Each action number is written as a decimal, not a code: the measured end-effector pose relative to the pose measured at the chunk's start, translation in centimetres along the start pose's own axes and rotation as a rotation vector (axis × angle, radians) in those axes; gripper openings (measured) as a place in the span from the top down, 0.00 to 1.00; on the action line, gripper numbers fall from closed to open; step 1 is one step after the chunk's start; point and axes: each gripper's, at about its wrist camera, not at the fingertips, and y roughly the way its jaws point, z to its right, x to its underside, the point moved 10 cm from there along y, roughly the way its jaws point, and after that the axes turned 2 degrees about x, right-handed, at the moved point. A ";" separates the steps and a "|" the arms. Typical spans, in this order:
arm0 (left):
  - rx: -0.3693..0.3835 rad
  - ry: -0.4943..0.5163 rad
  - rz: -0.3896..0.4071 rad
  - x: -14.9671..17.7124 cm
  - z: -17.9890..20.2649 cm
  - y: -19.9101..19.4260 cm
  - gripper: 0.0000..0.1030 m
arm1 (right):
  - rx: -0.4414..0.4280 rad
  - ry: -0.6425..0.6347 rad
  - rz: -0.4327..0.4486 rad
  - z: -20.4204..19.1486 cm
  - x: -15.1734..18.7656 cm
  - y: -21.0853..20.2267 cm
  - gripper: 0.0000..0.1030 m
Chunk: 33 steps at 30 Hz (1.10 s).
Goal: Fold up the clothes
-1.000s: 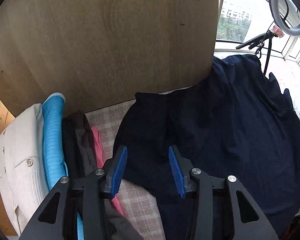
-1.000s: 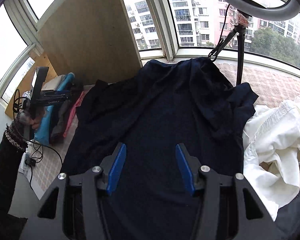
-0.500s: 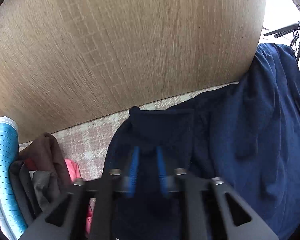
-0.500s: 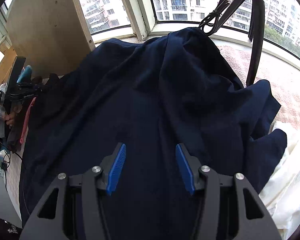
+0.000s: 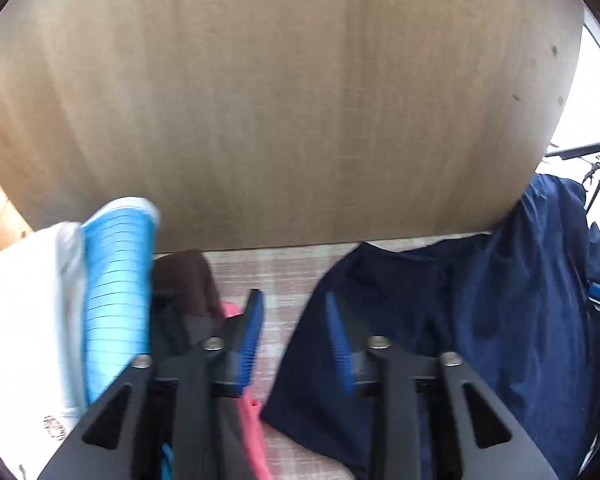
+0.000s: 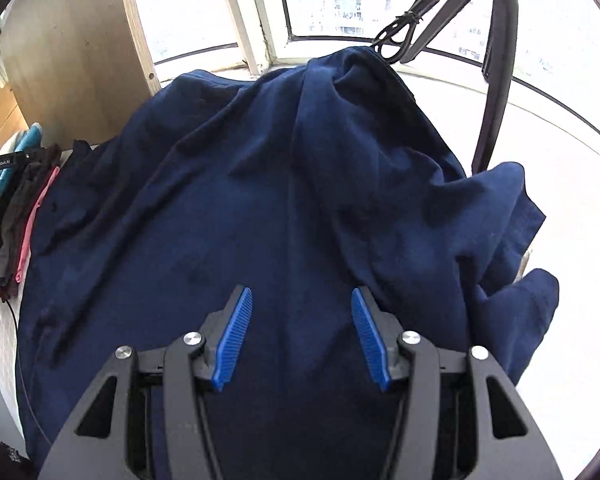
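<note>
Navy garment (image 6: 284,216) lies rumpled across the checked bench (image 5: 284,276). Both left tongs (image 5: 294,334) and right tongs (image 6: 302,334) gape wide, holding nothing; the left should pinch the near corner cleanly, one layer only.

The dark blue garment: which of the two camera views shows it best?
The right wrist view shows it best: the dark blue garment fills the frame, spread out with its wrinkles, below the open right gripper. The left wrist view shows only one edge of it, beside the open left gripper.
</note>
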 end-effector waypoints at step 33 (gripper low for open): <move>-0.305 -0.072 0.072 4.1 -6.5 -5.0 0.96 | 0.203 0.040 -0.030 4.7 -0.3 0.8 0.45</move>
